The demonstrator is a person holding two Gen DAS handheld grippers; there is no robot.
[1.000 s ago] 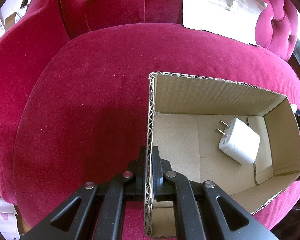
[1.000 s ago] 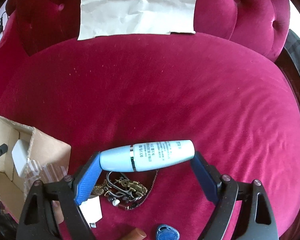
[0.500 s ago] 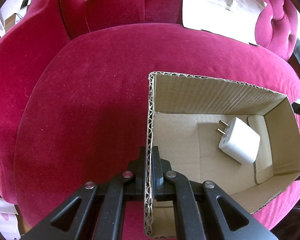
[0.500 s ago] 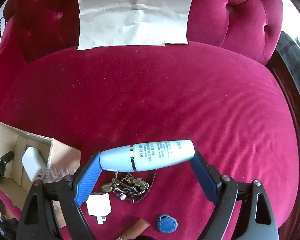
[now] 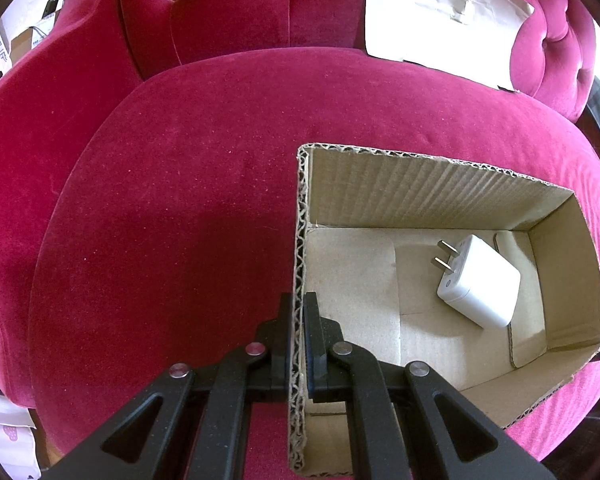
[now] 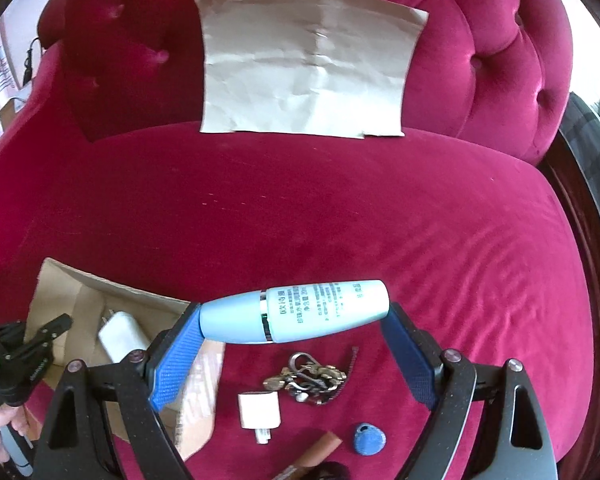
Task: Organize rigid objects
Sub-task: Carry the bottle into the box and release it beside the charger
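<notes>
Left wrist view: the left hand-held gripper (image 5: 298, 336) is clamped narrow on the near wall of an open cardboard box (image 5: 420, 192), one finger inside, one outside. The box sits on a crimson velvet sofa seat (image 5: 180, 220). Ahead and to the right of the gripper, on the box floor, lies a white plug charger (image 5: 480, 288), prongs pointing back toward the far-left corner. Nothing else shows inside.

Right wrist view: the right hand-held gripper (image 6: 294, 316) holds a pale blue tube (image 6: 296, 311) lengthwise, its blue pads pressing each end, lifted above the seat. The box lies ahead to its left. Below the gripper lie a key bunch (image 6: 306, 376), a second white charger (image 6: 259, 410), a blue fob (image 6: 368, 438) and a brown stick (image 6: 316, 450).

To do this well, I judge: swing the tube left over the opening, lower it beside the charger, then release while the left gripper steadies the box.
</notes>
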